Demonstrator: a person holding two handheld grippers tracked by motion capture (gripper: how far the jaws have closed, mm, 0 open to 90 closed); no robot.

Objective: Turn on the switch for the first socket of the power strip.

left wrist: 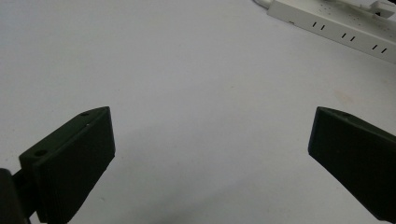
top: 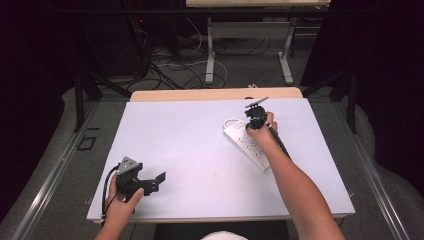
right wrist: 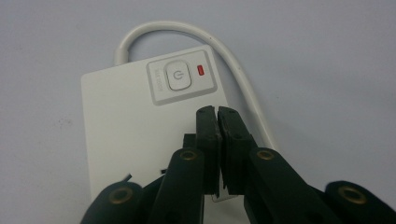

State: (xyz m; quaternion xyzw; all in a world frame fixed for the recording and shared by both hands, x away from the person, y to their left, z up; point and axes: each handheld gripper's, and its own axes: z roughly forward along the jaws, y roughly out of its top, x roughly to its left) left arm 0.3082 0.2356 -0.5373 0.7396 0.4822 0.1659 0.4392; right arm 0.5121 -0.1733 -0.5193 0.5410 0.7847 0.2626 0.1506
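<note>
A white power strip (top: 250, 145) lies at an angle on the right half of the table, and several of its sockets also show in the left gripper view as the power strip (left wrist: 336, 28) at the top right. My right gripper (top: 255, 120) hangs over its far end, pointing down. In the right gripper view the right gripper (right wrist: 217, 112) is shut with nothing between its jaws, its tips just below the power button (right wrist: 179, 77). A red light (right wrist: 201, 70) glows beside the button. The strip's white cable (right wrist: 233, 60) loops around that end. My left gripper (top: 152, 184) rests open near the front left; the left gripper (left wrist: 212, 114) has bare table between its jaws.
The white tabletop (top: 190, 140) has a wooden strip (top: 215, 94) along its far edge. Beyond it are the legs of another table (top: 210, 55) and loose cables (top: 165, 65) on the floor. The right forearm (top: 300, 190) crosses the front right of the table.
</note>
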